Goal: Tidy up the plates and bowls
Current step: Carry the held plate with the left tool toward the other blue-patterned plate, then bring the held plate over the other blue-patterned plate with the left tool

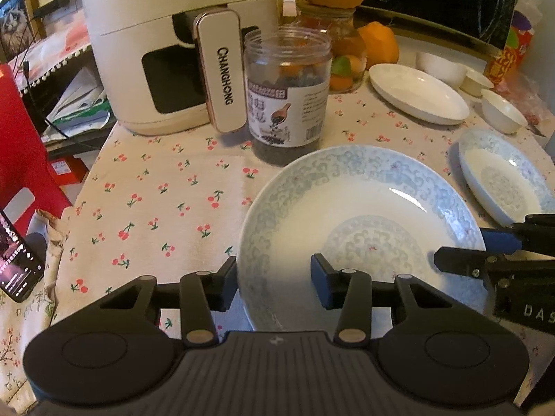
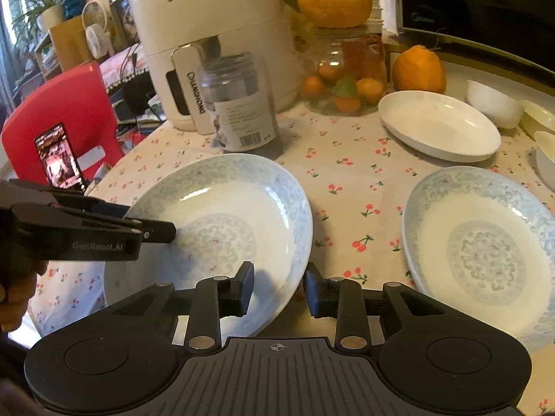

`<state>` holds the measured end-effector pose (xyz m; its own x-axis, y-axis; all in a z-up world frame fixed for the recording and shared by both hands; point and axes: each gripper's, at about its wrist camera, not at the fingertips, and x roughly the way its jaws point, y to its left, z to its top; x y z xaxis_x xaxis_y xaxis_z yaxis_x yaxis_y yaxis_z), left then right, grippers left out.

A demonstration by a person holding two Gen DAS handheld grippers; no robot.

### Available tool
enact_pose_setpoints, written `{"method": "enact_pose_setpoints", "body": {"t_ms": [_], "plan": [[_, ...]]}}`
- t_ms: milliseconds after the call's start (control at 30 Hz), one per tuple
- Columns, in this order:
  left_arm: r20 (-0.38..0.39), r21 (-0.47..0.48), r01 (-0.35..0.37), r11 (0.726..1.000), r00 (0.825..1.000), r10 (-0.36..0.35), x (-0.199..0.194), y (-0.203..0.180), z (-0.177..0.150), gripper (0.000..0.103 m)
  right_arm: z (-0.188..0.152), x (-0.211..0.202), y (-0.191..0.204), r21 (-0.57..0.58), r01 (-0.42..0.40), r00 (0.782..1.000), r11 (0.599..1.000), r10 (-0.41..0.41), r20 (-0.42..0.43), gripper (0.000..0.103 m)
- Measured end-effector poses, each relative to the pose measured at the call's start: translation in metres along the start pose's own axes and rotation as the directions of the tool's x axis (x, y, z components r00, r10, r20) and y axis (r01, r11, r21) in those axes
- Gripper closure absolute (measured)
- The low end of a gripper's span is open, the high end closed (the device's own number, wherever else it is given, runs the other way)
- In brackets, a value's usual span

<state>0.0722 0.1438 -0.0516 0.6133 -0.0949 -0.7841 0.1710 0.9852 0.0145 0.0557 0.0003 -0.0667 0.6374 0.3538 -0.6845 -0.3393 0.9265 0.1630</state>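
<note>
A large blue-patterned plate lies on the cherry-print tablecloth. My left gripper is open, its fingers straddling the plate's near left rim, one outside and one over the plate. It also shows in the right wrist view. My right gripper is open, its fingers straddling the same plate's right rim; it shows in the left wrist view. A second blue-patterned plate lies to the right. A plain white plate and small white bowls sit farther back.
A cream air fryer and a labelled jar stand behind the large plate. A glass jar of fruit and oranges sit at the back. A red chair and a phone are at left.
</note>
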Motion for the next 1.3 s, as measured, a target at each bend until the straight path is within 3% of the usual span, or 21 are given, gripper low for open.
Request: {"method": "enact_pose_setpoints", "body": {"t_ms": [233, 500, 1000, 1033, 1067, 1100, 1133, 1233, 1300], "plan": [[0.003, -0.021, 0.009, 1.000, 1.000, -0.009, -0.004, -0.008, 0.006, 0.062, 0.013, -0.009, -0.010, 0.033, 0.019, 1.000, 0.999, -0.019, 0.021, 0.073], [-0.006, -0.020, 0.007, 1.000, 1.000, -0.007, -0.001, -0.018, 0.013, 0.070, 0.023, -0.011, -0.030, 0.113, 0.041, 0.999, 0.993, -0.042, 0.010, 0.082], [0.023, -0.040, 0.007, 0.999, 1.000, -0.006, -0.007, -0.031, 0.031, 0.070, 0.040, -0.030, -0.047, 0.159, 0.027, 0.999, 0.987, -0.031, 0.026, 0.082], [0.032, -0.032, 0.012, 0.999, 0.999, -0.011, -0.008, -0.033, 0.033, 0.088, 0.042, -0.031, -0.050, 0.166, 0.026, 0.999, 0.986, -0.030, 0.026, 0.084], [0.055, -0.009, 0.104, 0.995, 0.993, -0.103, -0.012, -0.037, 0.035, 0.097, 0.043, -0.033, -0.052, 0.174, 0.015, 0.999, 0.985, -0.021, 0.031, 0.093], [0.067, 0.005, 0.175, 0.985, 0.982, -0.175, -0.017, -0.045, 0.037, 0.098, 0.044, -0.035, -0.054, 0.178, -0.015, 0.999, 0.984, 0.008, 0.041, 0.091], [0.085, 0.045, 0.185, 0.982, 0.978, -0.188, -0.023, -0.057, 0.039, 0.098, 0.046, -0.037, -0.055, 0.182, -0.054, 0.998, 0.982, 0.046, 0.049, 0.090], [0.127, 0.195, 0.072, 0.978, 0.987, -0.098, -0.026, -0.088, 0.033, 0.095, 0.045, -0.031, -0.043, 0.132, -0.012, 1.000, 0.991, 0.010, 0.021, 0.091], [0.091, 0.157, 0.093, 0.983, 0.990, -0.108, -0.020, -0.086, 0.034, 0.086, 0.040, -0.021, -0.042, 0.118, 0.023, 1.000, 0.993, -0.021, -0.016, 0.091]]}}
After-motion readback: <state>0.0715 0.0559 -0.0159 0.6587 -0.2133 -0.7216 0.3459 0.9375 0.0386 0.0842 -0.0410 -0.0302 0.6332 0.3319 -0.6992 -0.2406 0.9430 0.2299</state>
